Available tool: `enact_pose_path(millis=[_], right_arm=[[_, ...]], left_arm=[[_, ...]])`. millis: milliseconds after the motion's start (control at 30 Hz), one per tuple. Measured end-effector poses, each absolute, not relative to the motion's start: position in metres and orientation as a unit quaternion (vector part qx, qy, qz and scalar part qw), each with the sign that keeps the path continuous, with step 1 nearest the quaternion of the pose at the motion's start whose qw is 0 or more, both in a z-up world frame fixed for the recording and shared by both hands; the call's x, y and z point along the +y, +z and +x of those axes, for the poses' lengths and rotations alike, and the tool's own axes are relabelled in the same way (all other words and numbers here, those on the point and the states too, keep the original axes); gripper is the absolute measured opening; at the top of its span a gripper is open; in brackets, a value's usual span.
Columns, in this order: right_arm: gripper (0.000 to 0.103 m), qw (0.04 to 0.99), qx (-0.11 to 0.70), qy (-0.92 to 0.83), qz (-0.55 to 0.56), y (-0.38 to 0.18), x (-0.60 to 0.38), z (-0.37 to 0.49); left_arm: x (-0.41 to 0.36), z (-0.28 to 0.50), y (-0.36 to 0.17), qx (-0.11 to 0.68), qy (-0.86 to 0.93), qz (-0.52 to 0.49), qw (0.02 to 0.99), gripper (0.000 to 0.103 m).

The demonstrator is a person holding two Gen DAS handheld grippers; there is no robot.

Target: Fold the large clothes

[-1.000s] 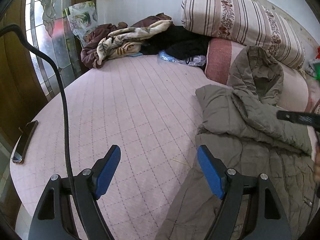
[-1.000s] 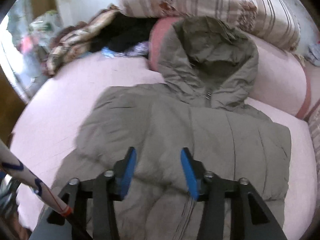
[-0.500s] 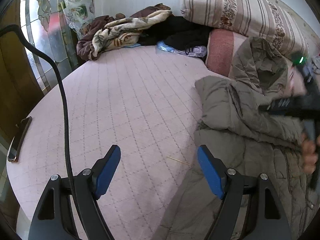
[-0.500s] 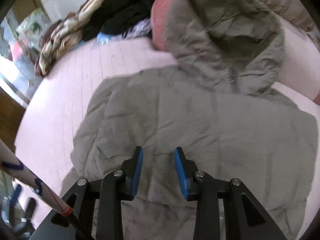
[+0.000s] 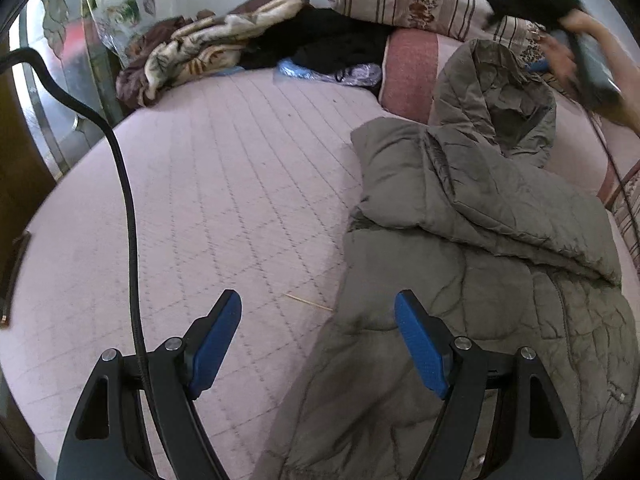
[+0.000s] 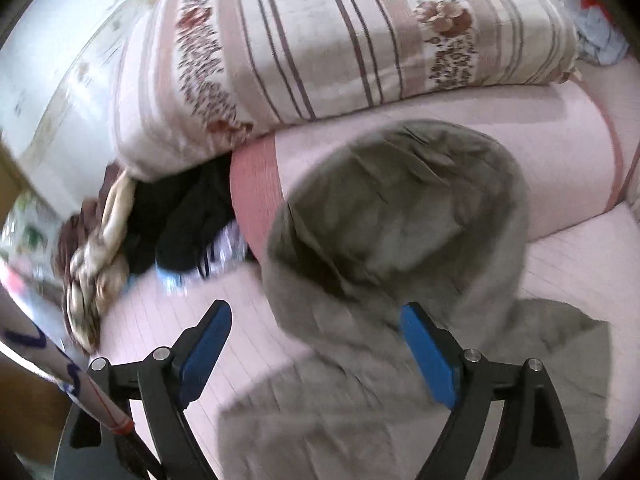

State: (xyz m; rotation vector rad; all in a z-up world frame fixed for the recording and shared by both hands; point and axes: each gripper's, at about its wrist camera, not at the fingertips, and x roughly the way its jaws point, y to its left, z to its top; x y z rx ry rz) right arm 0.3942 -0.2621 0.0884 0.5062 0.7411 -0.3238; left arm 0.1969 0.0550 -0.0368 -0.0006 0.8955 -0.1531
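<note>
Olive padded coat [image 5: 472, 264] lay half-folded on the bed [image 5: 224, 184], my left tool [image 5: 318, 344] apart and empty, my right tool [image 6: 316, 354] opening over the hood [image 6: 400, 208], best gripped by its rim.

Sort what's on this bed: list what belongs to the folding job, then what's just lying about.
Job:
- olive-grey quilted hooded coat
- left gripper
- right gripper

Lying about:
- striped floral pillow
- pink bolster
- beige-and-brown patterned blanket
- black clothes

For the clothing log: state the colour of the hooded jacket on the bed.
Olive-grey, quilted; the hooded jacket shows best in the left wrist view.
</note>
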Motion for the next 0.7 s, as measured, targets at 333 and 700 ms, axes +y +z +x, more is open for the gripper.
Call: enact_pose_path(millis=[333, 700], right_arm=[[0.054, 0.855, 0.365, -0.215, 0.299, 0.053, -0.309, 0.476], [0.007, 0.88, 0.382, -0.161, 0.233, 0.107, -0.278, 0.351]], left_arm=[[0.054, 0.212, -0.063, 0.468, -0.086, -0.014, 0.879, 0.078], [0.047, 0.199, -0.043, 0.443, -0.087, 0.003, 0.892, 0.078]])
